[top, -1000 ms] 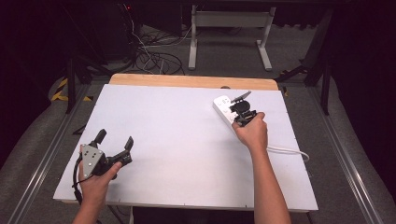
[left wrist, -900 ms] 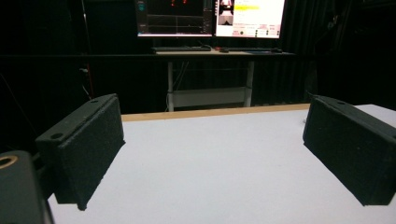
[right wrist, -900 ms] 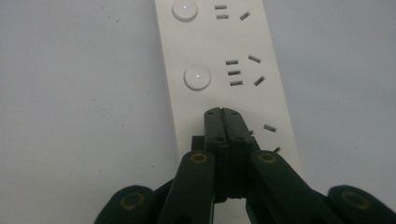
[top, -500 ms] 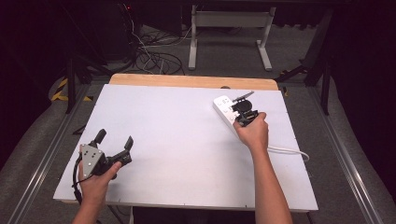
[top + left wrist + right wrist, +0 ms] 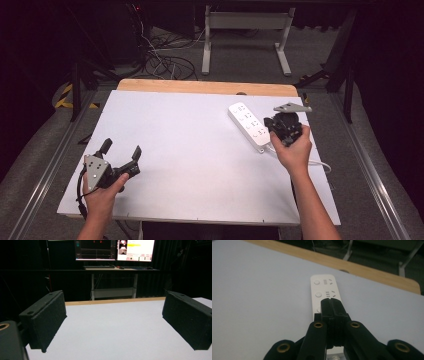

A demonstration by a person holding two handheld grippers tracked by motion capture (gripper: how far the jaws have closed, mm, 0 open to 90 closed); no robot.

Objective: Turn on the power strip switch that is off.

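A white power strip (image 5: 247, 124) lies at an angle on the right back part of the white table (image 5: 200, 145). Its sockets and round buttons (image 5: 324, 287) run away from the right gripper's camera. My right gripper (image 5: 271, 131) hovers over the strip's near end, and its black jaws (image 5: 330, 302) are shut flat against each other with nothing between them. A grey plate tops this gripper. My left gripper (image 5: 121, 148) rests low at the front left of the table, far from the strip. Its pads (image 5: 47, 317) stand wide open over bare tabletop.
The strip's white cable (image 5: 320, 164) trails toward the table's right edge. A wooden strip (image 5: 205, 87) borders the far edge. Beyond it stand a desk frame (image 5: 245, 30) with monitors (image 5: 115, 250) and loose floor cables (image 5: 160, 60). Metal rails run along both sides.
My right gripper has drawn back to the right and lifted a little from the power strip, its jaws still shut. The left gripper has stayed where it was.
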